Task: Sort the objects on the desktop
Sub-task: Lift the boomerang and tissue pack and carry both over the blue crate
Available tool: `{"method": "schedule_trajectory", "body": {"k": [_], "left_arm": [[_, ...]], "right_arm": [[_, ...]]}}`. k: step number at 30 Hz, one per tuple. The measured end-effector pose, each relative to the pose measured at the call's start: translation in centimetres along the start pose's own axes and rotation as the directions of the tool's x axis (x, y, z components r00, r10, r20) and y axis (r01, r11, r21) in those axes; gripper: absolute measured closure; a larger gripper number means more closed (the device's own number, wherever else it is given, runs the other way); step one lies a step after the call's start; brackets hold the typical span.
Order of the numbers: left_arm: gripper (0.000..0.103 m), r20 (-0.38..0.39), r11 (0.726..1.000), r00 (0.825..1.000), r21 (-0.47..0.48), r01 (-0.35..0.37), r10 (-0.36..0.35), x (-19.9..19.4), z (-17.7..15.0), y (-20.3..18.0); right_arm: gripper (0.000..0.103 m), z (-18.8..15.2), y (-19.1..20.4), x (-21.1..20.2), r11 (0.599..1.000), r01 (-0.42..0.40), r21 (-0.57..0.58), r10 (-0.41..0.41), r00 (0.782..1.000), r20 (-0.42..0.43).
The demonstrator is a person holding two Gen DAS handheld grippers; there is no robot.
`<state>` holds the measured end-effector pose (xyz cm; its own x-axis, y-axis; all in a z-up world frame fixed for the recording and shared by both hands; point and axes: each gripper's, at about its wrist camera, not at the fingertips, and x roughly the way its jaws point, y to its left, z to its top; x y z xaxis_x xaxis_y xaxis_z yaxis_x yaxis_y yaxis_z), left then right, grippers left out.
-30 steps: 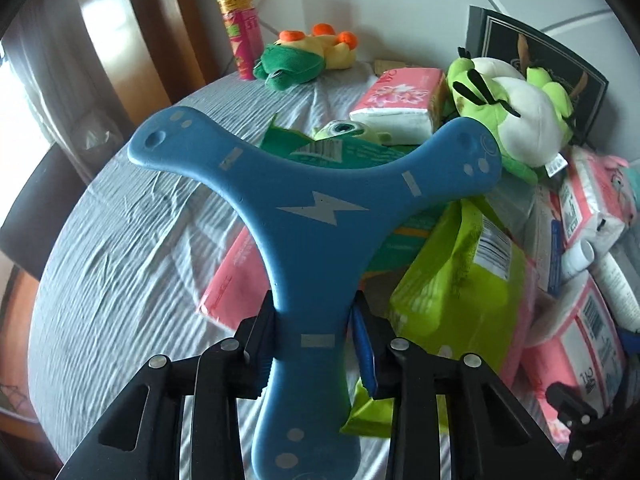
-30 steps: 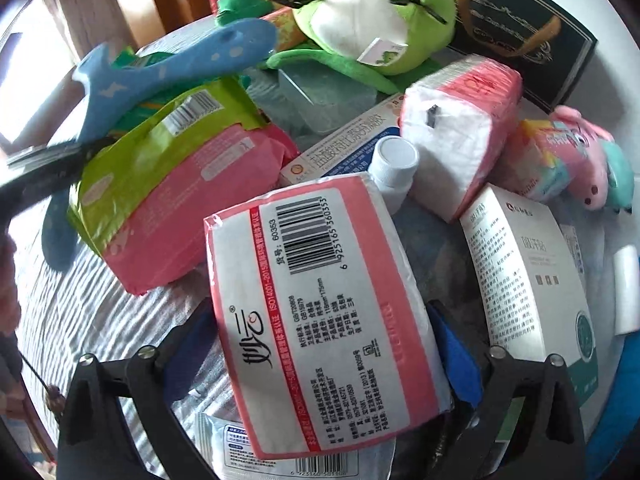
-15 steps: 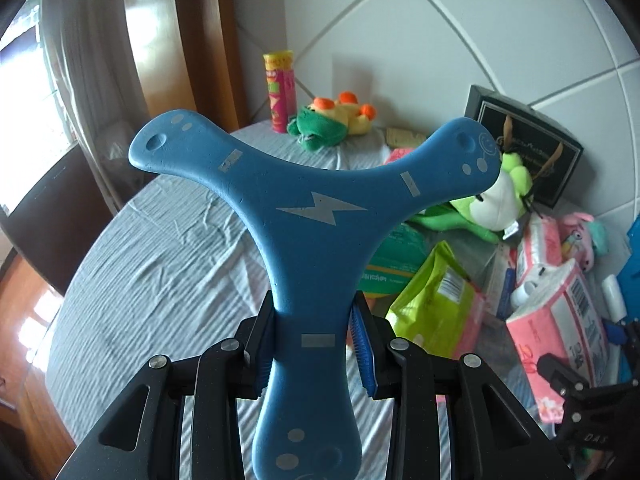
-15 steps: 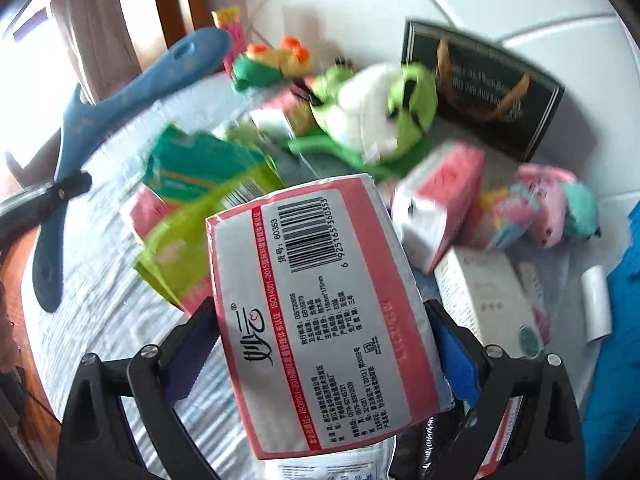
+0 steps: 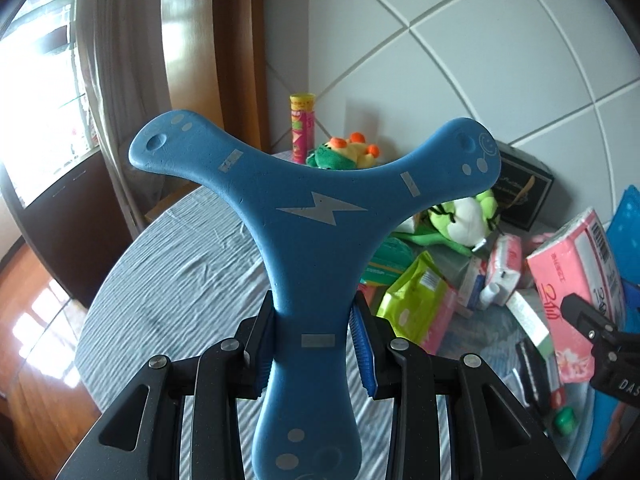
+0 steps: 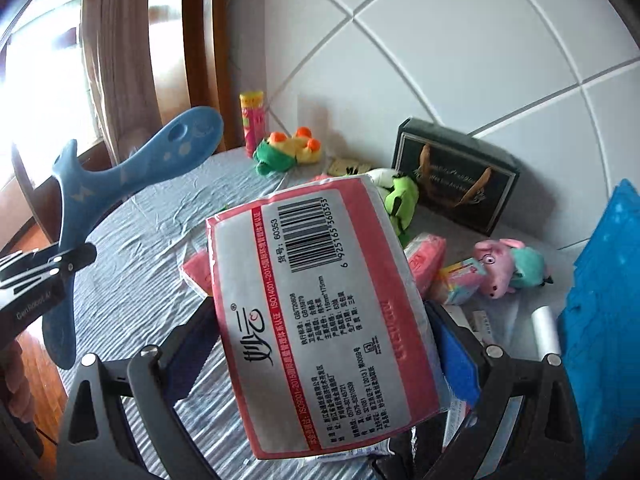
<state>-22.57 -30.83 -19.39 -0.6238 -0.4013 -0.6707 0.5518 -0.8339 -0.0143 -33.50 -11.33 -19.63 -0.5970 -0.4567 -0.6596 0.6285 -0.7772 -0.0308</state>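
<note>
A blue three-armed boomerang (image 5: 312, 216) with a white lightning mark stands up between the blue pads of my left gripper (image 5: 316, 344), which is shut on its lower arm, high above the table. The same boomerang (image 6: 132, 176) shows at the left of the right wrist view. My right gripper (image 6: 320, 344) is shut on a pink and white tissue pack (image 6: 324, 312), barcode side up, lifted over the table. That tissue pack (image 5: 572, 280) also appears at the right edge of the left wrist view.
The round table with a grey striped cloth (image 5: 176, 272) carries a pile at its right: a green pouch (image 5: 416, 300), a green frog plush (image 5: 464, 220), a pink pig plush (image 6: 508, 264), a dark gift box (image 6: 456, 176), a turtle plush (image 6: 288, 152), a tall can (image 6: 252, 124). Blue fabric (image 6: 600, 320) lies far right.
Both grippers have risen well above the table with their loads, so the pile looks smaller and lower and more of the tiled wall shows. Both grips are unchanged.
</note>
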Motion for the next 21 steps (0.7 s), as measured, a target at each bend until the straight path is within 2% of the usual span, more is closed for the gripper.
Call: {"method": "schedule_trajectory", "body": {"k": [8,14,21], "left_arm": [[0.069,0.061,0.987,0.987,0.075,0.142,-0.147,-5.6,-0.6,0.6],[0.069,0.068,0.961,0.964,0.122,0.249,-0.258,-8.6,-1.7,-0.1],[0.069,0.089,0.924,0.932,0.188,0.332,-0.352,-12.5,-2.3,-3.3]], "right_arm": [[0.004,-1.0,1.3,-9.4,0.988,0.133,0.074,-0.140,0.985,0.097],[0.004,-2.2,2.1,-16.1,0.963,0.235,0.133,-0.253,0.957,0.144],[0.004,-3.9,0.8,-23.2,0.922,0.336,0.192,-0.370,0.910,0.186]]}}
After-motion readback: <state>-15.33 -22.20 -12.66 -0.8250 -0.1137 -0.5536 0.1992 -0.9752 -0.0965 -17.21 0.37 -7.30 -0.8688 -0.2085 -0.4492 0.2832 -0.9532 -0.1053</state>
